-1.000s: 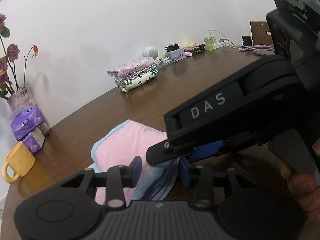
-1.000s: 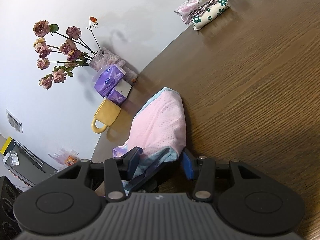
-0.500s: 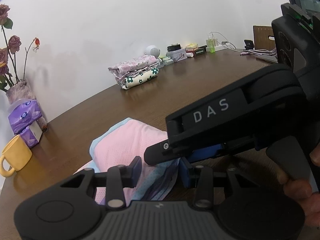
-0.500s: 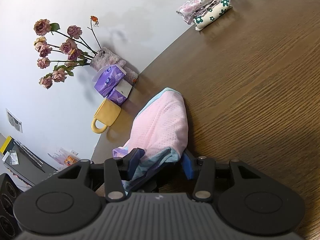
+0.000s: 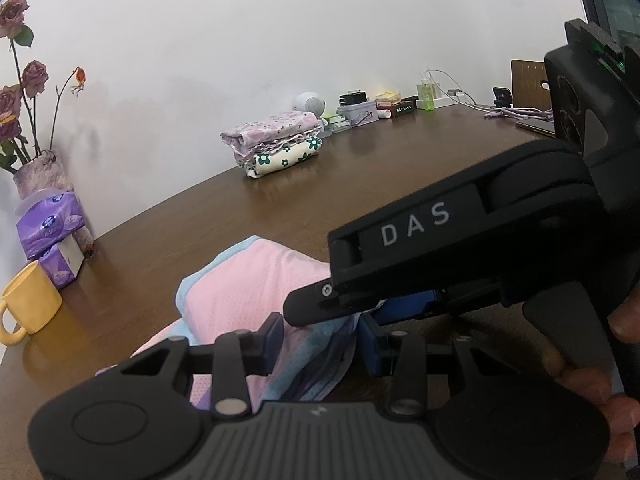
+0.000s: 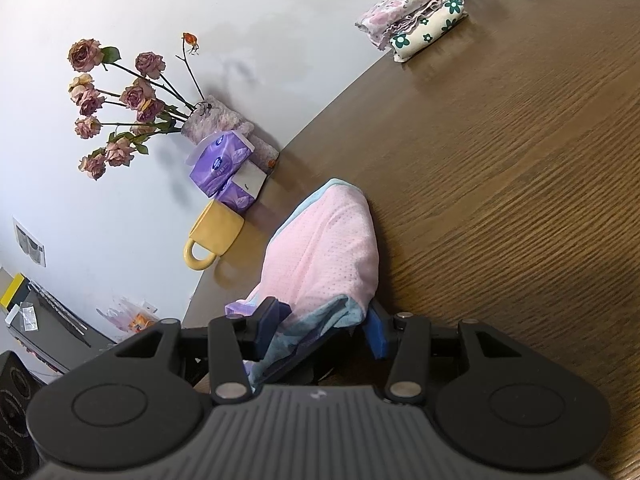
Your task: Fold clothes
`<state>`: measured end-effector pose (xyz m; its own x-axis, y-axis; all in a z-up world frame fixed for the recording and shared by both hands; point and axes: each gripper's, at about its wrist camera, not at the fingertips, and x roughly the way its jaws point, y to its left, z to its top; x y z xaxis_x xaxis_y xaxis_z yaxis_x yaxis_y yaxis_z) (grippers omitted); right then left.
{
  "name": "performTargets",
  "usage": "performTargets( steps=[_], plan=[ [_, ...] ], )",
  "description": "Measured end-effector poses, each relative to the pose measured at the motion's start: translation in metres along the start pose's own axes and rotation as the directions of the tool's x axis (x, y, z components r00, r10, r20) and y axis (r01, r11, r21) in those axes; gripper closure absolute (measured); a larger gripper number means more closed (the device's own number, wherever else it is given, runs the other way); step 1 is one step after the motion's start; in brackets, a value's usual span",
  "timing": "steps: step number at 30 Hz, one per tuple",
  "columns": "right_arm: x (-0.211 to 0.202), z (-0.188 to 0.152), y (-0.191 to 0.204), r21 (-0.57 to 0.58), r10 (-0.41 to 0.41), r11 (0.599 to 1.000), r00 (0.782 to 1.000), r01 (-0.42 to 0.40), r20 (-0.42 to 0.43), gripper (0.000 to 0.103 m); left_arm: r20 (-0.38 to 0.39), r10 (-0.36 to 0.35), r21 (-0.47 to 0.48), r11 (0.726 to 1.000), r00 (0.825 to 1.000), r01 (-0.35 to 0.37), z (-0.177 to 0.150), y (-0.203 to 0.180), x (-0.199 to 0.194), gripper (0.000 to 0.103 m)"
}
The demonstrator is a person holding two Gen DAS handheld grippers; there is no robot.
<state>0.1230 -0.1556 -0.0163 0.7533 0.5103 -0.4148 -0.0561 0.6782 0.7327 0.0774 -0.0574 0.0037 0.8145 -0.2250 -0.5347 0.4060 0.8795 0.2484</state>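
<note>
Cloth [image 5: 256, 280], pink, soft, light, limp, bunched on desk [image 5: 400, 168]; left claw [image 5: 318, 338] and right claw [image 6: 326, 330] each clamped on its six-o'clock edge, the best hold.

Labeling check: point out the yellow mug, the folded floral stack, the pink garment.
yellow mug [image 6: 216, 236], right wrist view, body.
folded floral stack [image 5: 276, 144], left wrist view, side.
pink garment [image 6: 328, 252], right wrist view, top face.

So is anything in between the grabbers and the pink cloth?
No. The pink cloth already sits between the fingers of both the left gripper and the right gripper; nothing visible blocks either.
</note>
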Motion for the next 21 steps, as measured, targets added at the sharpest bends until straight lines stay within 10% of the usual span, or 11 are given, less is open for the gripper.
performTargets(
  steps=[21],
  plan=[
    [0.0031, -0.0001, 0.0003, 0.006, -0.008, 1.0, 1.0, 0.008, 0.004, 0.058, 0.002, 0.001, -0.033, 0.999, 1.0, -0.001, -0.0005, 0.0049, -0.001, 0.063]
  ],
)
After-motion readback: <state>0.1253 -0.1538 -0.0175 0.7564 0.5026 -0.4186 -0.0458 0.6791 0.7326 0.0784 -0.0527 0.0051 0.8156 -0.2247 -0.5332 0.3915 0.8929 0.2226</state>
